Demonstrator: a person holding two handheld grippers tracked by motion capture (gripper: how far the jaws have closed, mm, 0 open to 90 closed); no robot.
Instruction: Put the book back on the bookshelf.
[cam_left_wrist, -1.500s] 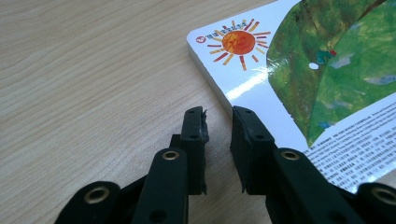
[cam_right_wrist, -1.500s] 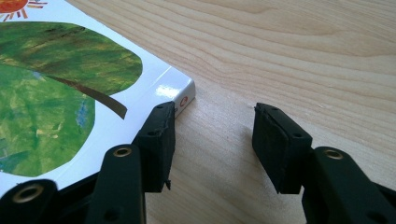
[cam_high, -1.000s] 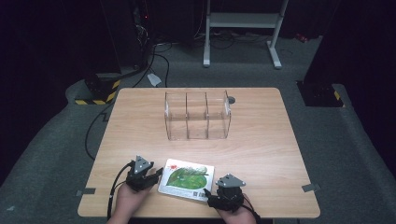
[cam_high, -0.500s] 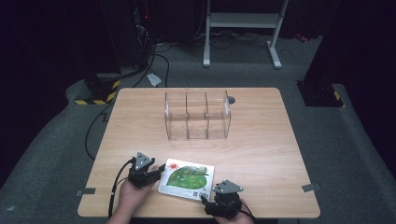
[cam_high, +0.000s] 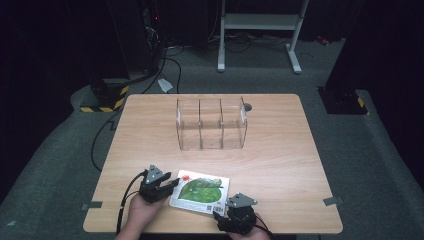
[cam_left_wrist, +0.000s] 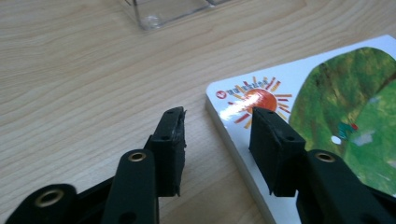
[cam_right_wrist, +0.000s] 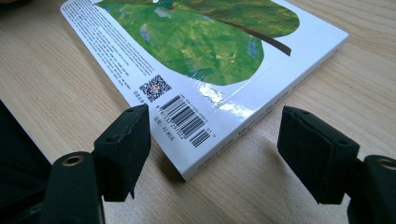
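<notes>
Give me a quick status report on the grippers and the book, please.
Left gripper open, jaws astride the book's corner. Right gripper open at the barcode corner. Book flat on the table, nothing in the way.

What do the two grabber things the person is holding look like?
Both are black. The left gripper and right gripper each carry a grey three-cornered plate on top. Their two jaws end in blocky black pads with small screw holes, and brass-coloured rivets sit at the joints. A black cable trails from the left one.

Book (cam_left_wrist: 327, 107) cut off at right edge; clear organizer (cam_left_wrist: 168, 9) cropped at top.
</notes>
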